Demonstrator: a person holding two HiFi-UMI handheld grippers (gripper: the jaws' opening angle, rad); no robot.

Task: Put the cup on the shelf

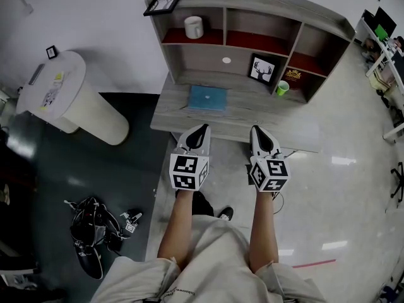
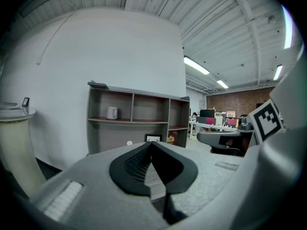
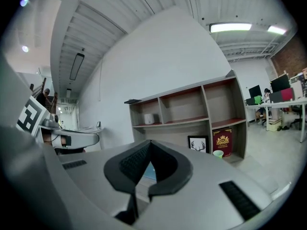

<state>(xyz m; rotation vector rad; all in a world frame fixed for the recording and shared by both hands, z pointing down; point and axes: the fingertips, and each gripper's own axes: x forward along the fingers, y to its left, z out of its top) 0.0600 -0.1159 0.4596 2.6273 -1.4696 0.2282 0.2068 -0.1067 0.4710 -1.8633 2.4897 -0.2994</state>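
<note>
Hovering over desk (image 1: 297,136) front edge: left tongs (image 1: 202,129), right tongs (image 1: 257,130) clenched (both empty).

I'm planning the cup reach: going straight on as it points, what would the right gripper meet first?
Likely the shelf unit's lower back panel, just left of the framed deer picture; depth is unclear. The green cup stands further right, off that line.

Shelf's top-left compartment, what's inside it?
One white mug standing upright on the red shelf board. The spot directly behind the mug is covered by it.
</note>
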